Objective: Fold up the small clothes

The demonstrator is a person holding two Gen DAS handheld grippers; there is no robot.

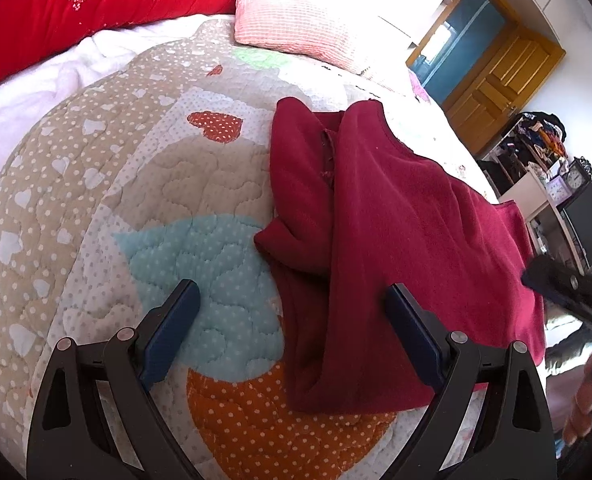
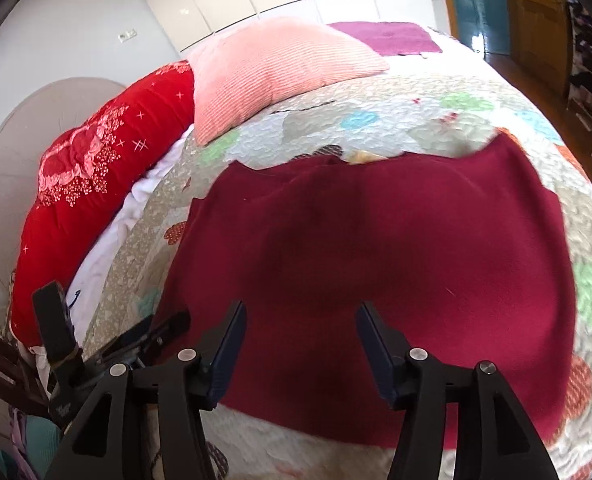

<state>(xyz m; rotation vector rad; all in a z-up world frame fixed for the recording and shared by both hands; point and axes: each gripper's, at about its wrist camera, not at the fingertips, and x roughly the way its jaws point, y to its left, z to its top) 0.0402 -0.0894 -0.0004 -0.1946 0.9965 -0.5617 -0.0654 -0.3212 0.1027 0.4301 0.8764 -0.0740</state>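
The dark red top [image 1: 408, 220] lies on the bed, on a quilt [image 1: 95, 184] with hearts and dots, close to the near edge. It looks like soft, fuzzy fleece. It is probably light and floppy, so it will sag and bend as soon as it is lifted, and it will not hold a shape by itself. It is not likely to break or slip much, because the fuzzy cloth should grip well. In the left wrist view, 1 side is already turned over the middle, and a thick rolled bit sticks out on the left, maybe a sleeve. The left gripper [image 1: 291, 320] hovers over the near left edge of the top with its fingers [image 1: 175, 324] spread wide and nothing between them. The right gripper [image 2: 300, 344] hovers over the near middle of the top, and its fingers [image 2: 376, 344] are wide apart too, holding nothing. A good place to take hold looks like the near hem, 1 gripper at each corner, pinching all the layers together so that none drop. The cloth is thick where it is doubled, so the fingers need a deep bite there. A pink pillow [image 2: 271, 68] and a red pillow [image 2: 95, 172] sit far back on the bed, well apart from the top.
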